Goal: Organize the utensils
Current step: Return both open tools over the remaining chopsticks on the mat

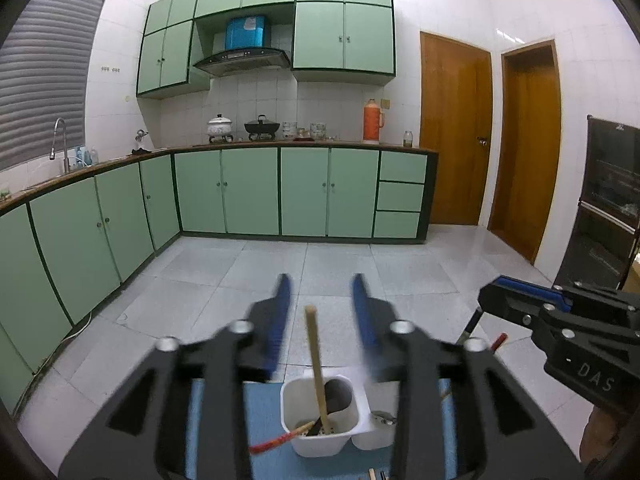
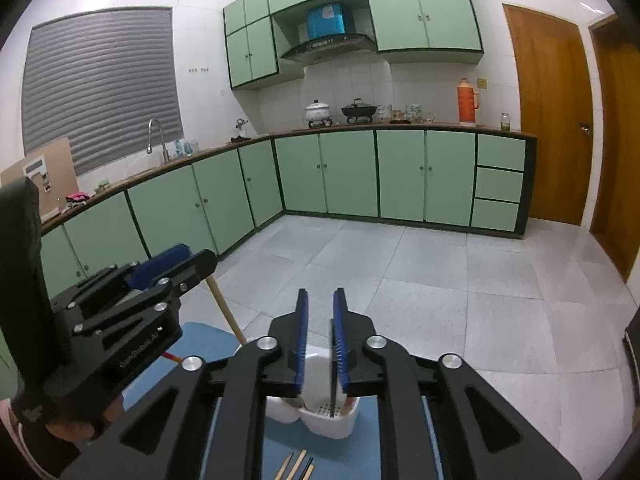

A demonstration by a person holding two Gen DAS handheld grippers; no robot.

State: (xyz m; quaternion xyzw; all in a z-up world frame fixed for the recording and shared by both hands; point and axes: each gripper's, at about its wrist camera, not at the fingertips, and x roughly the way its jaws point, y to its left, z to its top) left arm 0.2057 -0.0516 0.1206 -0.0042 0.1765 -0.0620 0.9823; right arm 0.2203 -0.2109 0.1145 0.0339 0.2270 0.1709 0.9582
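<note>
Wooden chopstick (image 1: 317, 364) stands near-upright in holder (image 1: 296, 436).

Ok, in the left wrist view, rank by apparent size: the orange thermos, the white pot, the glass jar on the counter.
Largest to smallest, as they look:
1. orange thermos
2. white pot, wider but shorter, so close to the thermos
3. glass jar, plainly smallest
All stand on the far counter, so nearness hardly skews this.

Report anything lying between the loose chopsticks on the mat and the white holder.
Nothing visible. Only bare blue mat separates the loose chopsticks from the white holder; the right claw hangs above the holder's opening.
</note>
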